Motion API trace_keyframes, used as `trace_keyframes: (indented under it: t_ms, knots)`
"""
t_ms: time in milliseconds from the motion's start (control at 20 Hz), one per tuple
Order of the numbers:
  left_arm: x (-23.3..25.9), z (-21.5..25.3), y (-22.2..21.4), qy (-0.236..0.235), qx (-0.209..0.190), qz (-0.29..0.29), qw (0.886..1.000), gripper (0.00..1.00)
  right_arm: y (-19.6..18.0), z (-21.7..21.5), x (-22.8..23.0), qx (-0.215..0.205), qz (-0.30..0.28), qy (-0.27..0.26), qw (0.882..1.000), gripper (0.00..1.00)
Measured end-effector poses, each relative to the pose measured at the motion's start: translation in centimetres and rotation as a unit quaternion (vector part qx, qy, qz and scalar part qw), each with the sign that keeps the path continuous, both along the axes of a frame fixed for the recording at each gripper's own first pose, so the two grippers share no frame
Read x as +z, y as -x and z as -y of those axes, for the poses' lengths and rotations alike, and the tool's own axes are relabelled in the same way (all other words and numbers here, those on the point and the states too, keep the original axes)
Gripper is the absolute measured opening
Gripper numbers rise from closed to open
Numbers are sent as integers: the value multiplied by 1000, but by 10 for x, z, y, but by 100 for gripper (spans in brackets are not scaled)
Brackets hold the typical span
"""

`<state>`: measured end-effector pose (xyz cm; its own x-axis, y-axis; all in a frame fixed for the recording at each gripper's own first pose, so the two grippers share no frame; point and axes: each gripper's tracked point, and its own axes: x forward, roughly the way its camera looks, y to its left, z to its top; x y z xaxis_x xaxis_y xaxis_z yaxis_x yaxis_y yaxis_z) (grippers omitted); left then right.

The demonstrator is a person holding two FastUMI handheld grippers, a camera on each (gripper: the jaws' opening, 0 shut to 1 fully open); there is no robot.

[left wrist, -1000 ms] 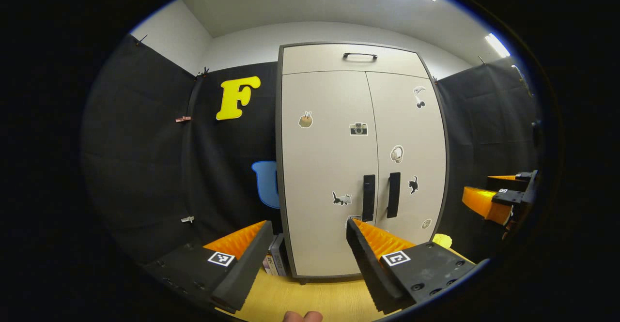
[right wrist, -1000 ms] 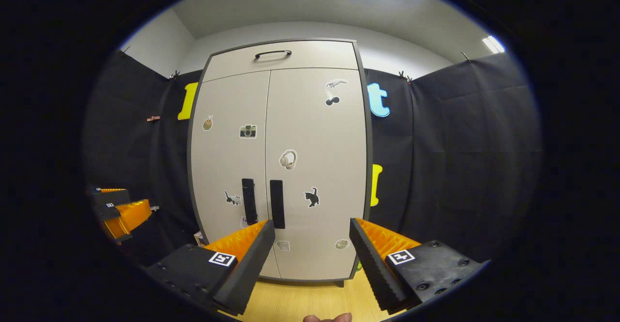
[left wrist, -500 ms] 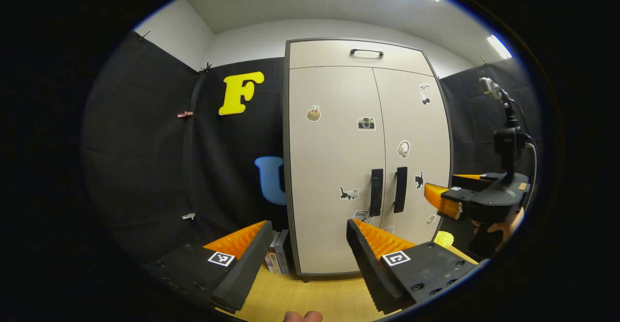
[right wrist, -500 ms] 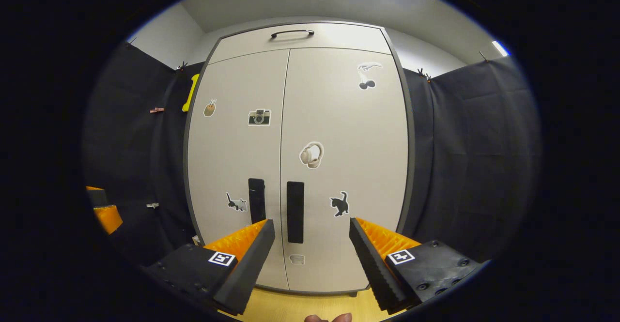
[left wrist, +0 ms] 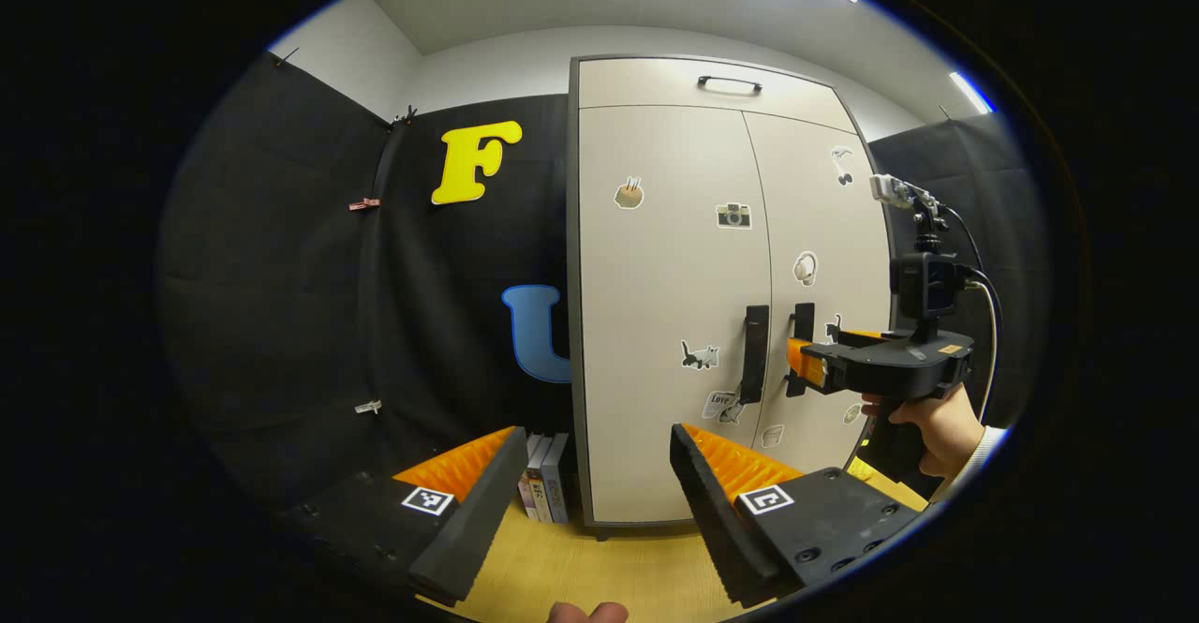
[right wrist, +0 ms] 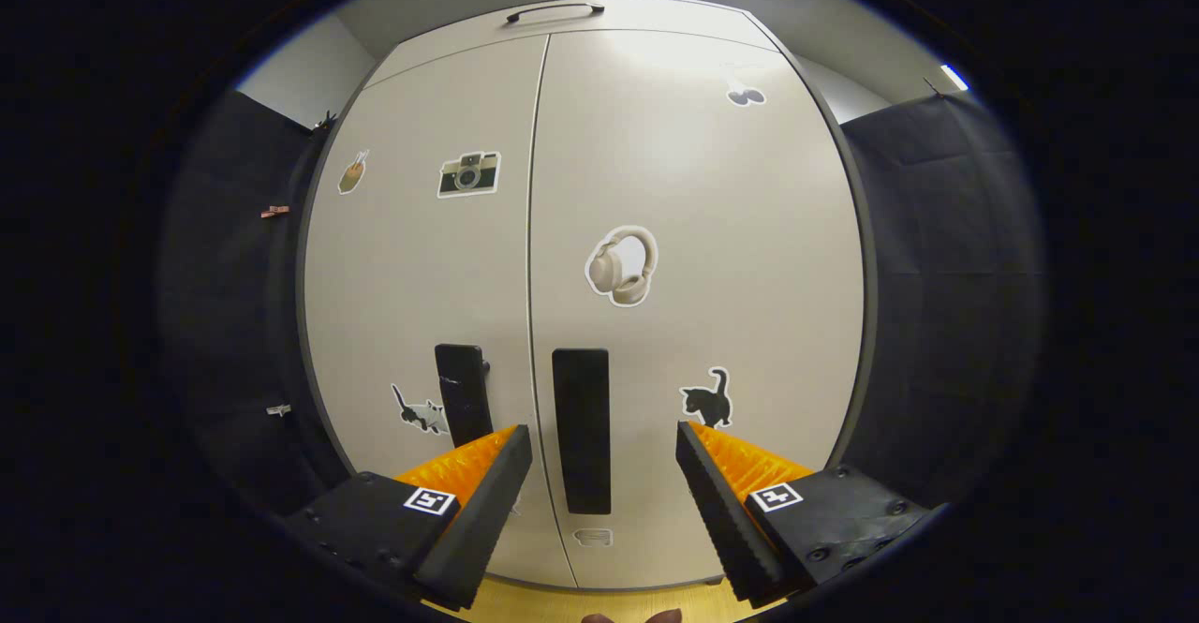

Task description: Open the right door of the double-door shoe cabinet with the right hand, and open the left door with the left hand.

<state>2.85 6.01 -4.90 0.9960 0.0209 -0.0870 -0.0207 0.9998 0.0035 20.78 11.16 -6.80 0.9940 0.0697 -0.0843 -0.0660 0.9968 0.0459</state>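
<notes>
Now, in the left gripper view, the left tongs [left wrist: 592, 473] hang with their fingers wide apart, holding nothing, well back from the shoe cabinet [left wrist: 656, 183]. Both doors are shut. The left door [left wrist: 670, 304] carries a dark upright handle [left wrist: 754, 353] near the middle seam. Farther off, the right tongs [left wrist: 804, 363], held by a hand [left wrist: 927, 422], reach the right door's handle [left wrist: 802, 323]; whether they touch it cannot be told. A few books [left wrist: 545, 490] stand on the floor just beside the cabinet's left side.

In the right gripper view, the right tongs [right wrist: 604, 473] are spread apart close before the right door [right wrist: 693, 276], with its handle [right wrist: 581, 431] between the fingers, not gripped.
</notes>
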Motion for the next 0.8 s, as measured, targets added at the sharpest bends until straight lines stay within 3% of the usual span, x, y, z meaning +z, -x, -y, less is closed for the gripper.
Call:
trace_keyframes:
  t_ms: [150, 250, 400, 500, 550, 600, 700, 750, 800]
  knots:
    - [-5, -6, -3, 3, 4, -6, 1000, 95, -17, -8, -15, 8, -18, -7, 1000, 98]
    - [-8, -9, -4, 6, 7, -8, 1000, 95, -26, -9, -26, 6, -31, -10, 999, 84]
    - [-13, -14, -7, 7, 12, -13, 1000, 95, -26, -14, -19, 5, -16, -13, 1000, 54]
    - [-15, -14, -8, 11, 12, -15, 1000, 95, -12, -10, -7, -11, -13, 0, 1000, 51]
    - [-15, -14, -9, 13, 13, -16, 1000, 95, -55, -12, -27, -13, -20, 1, 1000, 35]
    - [-16, -15, -7, 14, 13, -17, 1000, 95, -27, -11, -16, -14, -19, 3, 1000, 35]
    - [-16, -14, -7, 15, 13, -18, 1000, 95, -28, -12, -17, -17, -20, 2, 1000, 35]
    - [-15, -15, -6, 16, 13, -17, 1000, 95, -30, -12, -17, -16, -20, 4, 1000, 28]
    - [-16, -15, -5, 16, 13, -17, 1000, 95, -31, -12, -16, -14, -20, 6, 1000, 28]
